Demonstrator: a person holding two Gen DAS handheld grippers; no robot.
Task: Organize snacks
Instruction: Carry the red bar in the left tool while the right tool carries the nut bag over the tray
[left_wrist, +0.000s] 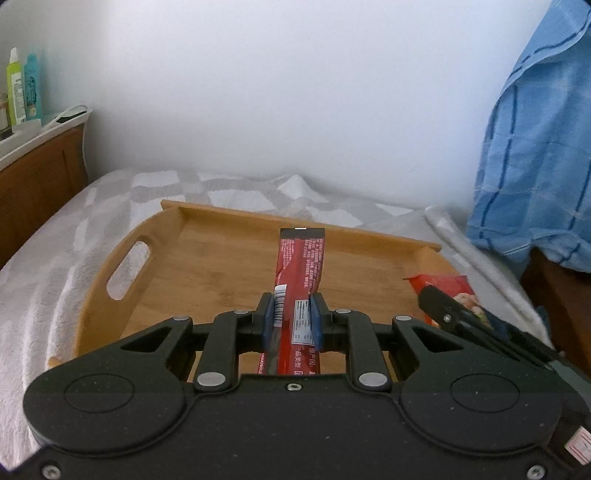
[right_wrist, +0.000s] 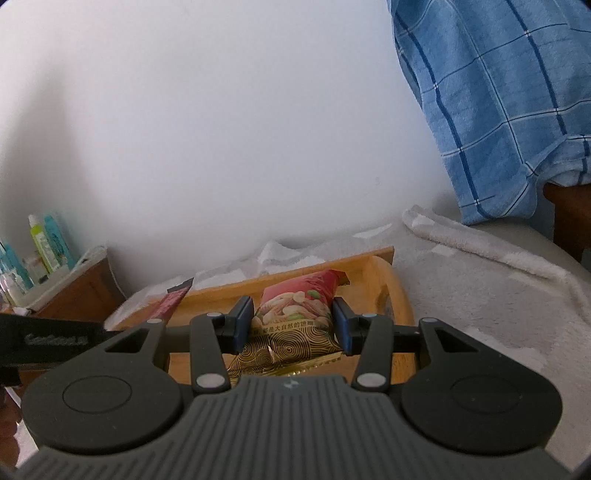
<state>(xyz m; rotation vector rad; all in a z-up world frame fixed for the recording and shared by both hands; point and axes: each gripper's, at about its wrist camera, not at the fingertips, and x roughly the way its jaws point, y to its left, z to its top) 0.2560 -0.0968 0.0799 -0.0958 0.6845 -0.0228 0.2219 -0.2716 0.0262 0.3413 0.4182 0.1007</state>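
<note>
My left gripper (left_wrist: 292, 317) is shut on a long red snack stick pack (left_wrist: 301, 262) and holds it over the wooden tray (left_wrist: 229, 254); the pack's far end also shows in the right wrist view (right_wrist: 170, 304). My right gripper (right_wrist: 293, 325) is shut on a red and gold nut packet (right_wrist: 295, 314), its pads (right_wrist: 242, 323) against both sides, over the tray's right end (right_wrist: 399, 295). In the left wrist view the right gripper's fingers (left_wrist: 448, 308) and the nut packet (left_wrist: 443, 286) show at the tray's right.
The tray lies on a bed with a white and grey blanket (left_wrist: 55, 258). A blue checked cloth (right_wrist: 498, 110) hangs at the right. A wooden headboard (left_wrist: 37, 177) with bottles (left_wrist: 22, 85) on its shelf stands at the left. A white wall is behind.
</note>
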